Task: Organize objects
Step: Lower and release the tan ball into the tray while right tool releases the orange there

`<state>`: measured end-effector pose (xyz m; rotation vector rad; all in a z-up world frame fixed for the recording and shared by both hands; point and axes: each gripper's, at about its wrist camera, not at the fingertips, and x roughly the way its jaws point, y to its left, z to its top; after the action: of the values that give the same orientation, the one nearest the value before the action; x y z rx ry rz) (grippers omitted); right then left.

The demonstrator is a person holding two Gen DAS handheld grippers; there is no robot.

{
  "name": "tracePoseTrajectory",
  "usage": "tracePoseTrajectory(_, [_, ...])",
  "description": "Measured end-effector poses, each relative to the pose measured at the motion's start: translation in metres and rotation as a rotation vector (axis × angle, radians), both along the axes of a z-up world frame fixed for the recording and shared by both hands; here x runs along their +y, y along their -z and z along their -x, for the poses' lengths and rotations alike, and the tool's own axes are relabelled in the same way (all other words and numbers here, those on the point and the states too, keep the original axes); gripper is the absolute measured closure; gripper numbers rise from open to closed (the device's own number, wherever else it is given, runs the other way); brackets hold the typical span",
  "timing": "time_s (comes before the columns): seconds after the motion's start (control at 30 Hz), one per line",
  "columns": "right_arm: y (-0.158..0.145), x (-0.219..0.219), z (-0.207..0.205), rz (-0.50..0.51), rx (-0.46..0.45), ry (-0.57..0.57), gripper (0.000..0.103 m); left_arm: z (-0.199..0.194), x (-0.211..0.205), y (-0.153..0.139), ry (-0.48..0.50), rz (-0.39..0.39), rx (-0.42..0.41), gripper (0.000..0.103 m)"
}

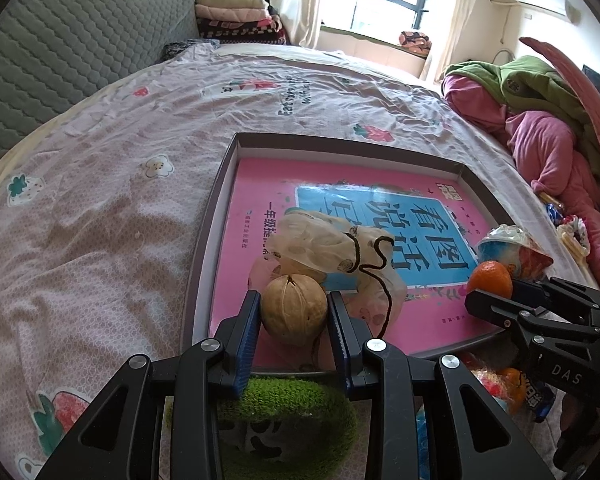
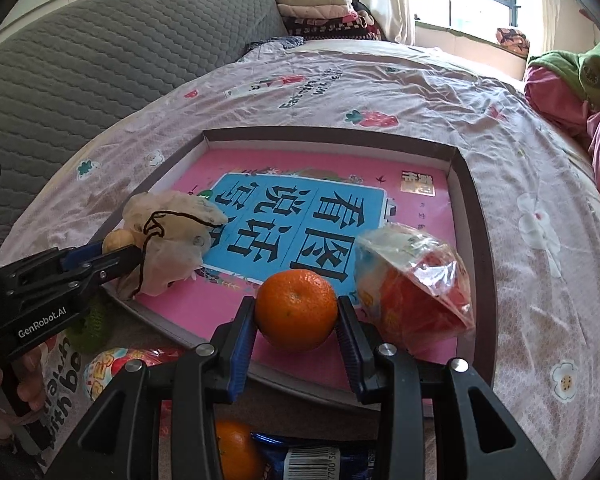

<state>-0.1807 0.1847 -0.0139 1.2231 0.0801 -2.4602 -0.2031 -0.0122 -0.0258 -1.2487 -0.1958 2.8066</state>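
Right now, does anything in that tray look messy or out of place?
Mostly the pouch: it lies crumpled on the pink book in the tray, its black drawstring trailing loose. The plastic snack bag beside it is rumpled too. Nothing looks spilled or broken.

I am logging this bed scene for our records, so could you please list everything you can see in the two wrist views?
walnut: 1, tan, in left gripper.
held orange: 1, orange, in right gripper.
tray: 1, grey-brown rim, on bed.
book: 1, pink and blue, in tray.
mesh pouch: 1, cream, black cord, in tray.
snack bag: 1, clear, red contents, in tray.
spare orange: 1, before tray.
green knit item: 1, before tray.
bedsheet: 1, pinkish, printed.
left gripper: black, blue pads.
right gripper: same.
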Motion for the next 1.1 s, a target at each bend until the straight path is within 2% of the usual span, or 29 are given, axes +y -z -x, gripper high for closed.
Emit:
tracePoseTrajectory(0.13, [0.0, 0.001, 0.004, 0.001, -0.017, 0.011, 0.063, 0.0, -0.001, 0.0, 0.0, -0.007, -0.004, 0.069])
tracePoseTrajectory(0.27, [0.002, 0.007, 0.008, 0.045, -0.056, 0.026, 0.063, 0.0, -0.001, -0.001, 0.001, -0.012, -0.004, 0.069])
tracePoseTrajectory(0.57, [0.001, 0.005, 0.006, 0.033, -0.049, 0.037, 0.063, 0.0, -0.002, -0.001, -0.003, -0.012, -0.006, 0.069])
tracePoseTrajectory(0.8, [-0.005, 0.002, 0.001, 0.013, -0.004, 0.028, 0.063, -0.002, -0.003, -0.002, -0.013, -0.007, 0.0, 0.069])
tracePoseTrajectory(0.93, [-0.011, -0.001, -0.003, -0.001, 0.028, 0.021, 0.063, -0.003, -0.006, -0.003, -0.019, -0.006, 0.003, 0.064])
tracePoseTrajectory(1.1, [-0.015, -0.003, -0.006, -0.006, 0.046, 0.014, 0.063, -0.006, -0.007, -0.006, -0.024, 0.002, 0.009, 0.064])
